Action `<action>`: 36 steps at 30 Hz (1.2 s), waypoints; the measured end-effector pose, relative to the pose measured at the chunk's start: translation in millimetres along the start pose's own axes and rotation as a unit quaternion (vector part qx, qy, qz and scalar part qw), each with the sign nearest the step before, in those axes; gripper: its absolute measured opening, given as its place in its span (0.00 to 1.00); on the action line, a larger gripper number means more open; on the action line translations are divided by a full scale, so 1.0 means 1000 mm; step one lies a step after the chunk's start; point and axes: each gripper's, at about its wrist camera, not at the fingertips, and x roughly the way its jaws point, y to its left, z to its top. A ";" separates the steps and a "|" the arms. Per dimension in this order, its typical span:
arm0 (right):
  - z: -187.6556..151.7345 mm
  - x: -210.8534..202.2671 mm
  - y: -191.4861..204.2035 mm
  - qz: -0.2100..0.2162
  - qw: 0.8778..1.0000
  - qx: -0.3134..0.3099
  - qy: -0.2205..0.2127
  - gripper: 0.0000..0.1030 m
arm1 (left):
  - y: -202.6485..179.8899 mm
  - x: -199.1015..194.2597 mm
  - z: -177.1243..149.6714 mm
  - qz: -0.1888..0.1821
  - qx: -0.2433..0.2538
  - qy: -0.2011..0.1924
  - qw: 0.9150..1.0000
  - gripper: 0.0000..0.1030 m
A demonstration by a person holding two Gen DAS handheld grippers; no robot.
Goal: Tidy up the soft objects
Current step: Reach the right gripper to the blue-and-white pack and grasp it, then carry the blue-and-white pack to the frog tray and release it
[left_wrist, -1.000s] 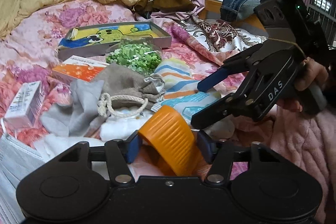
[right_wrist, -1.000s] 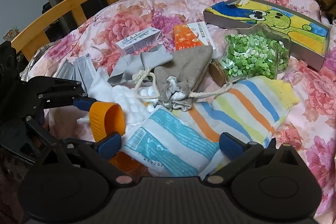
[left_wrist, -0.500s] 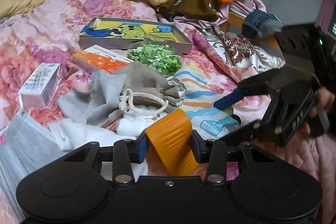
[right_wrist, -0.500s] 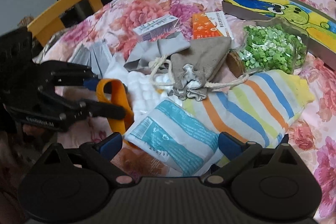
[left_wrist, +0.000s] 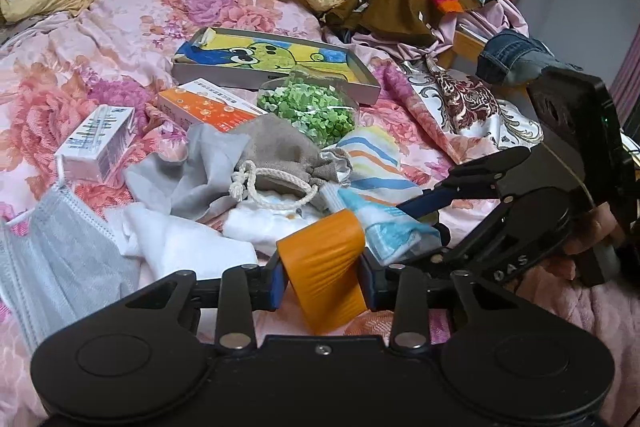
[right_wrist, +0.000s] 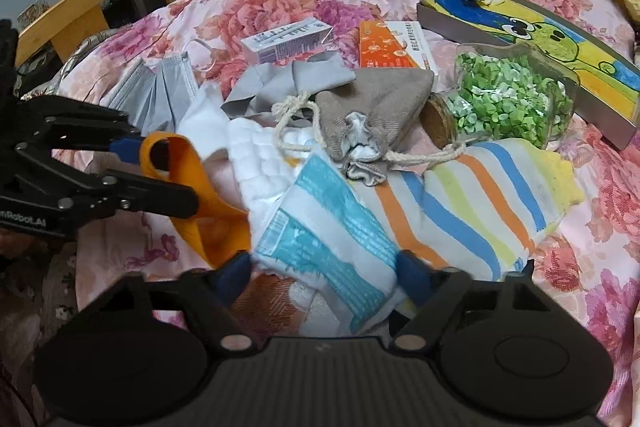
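From the left wrist view, my left tool (left_wrist: 322,281) has narrowed over the last second and is closing on the ribbed orange rubber band (left_wrist: 325,269), both blue pads now pressing its sides, so that soft item looks secured for sorting. It sits squarely between the fingers, low over the floral bedspread (left_wrist: 120,27). From the right wrist view, my right tool (right_wrist: 326,273), wide a second ago, is closing around the white-and-teal plastic packet (right_wrist: 332,243), which lies between the fingers with the pads at its edges, the grip apparently not yet firm; the striped cloth (right_wrist: 480,195) lies just beside.
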 end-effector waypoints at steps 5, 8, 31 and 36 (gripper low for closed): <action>0.000 -0.007 -0.008 0.020 0.999 0.027 -0.015 0.50 | -0.004 -0.010 0.001 0.007 -0.013 -0.012 1.000 0.37; 0.000 -0.017 -0.012 0.039 0.998 0.041 -0.038 0.50 | -0.009 -0.018 0.005 0.011 -0.011 -0.021 1.000 0.36; 0.060 -0.056 -0.142 -0.106 0.945 0.211 -0.226 0.53 | -0.016 0.068 0.145 0.024 -0.013 -0.126 0.992 0.37; 0.083 -0.042 -0.193 -0.134 0.927 0.250 -0.243 0.53 | -0.017 0.122 0.187 0.033 -0.010 -0.138 0.990 0.37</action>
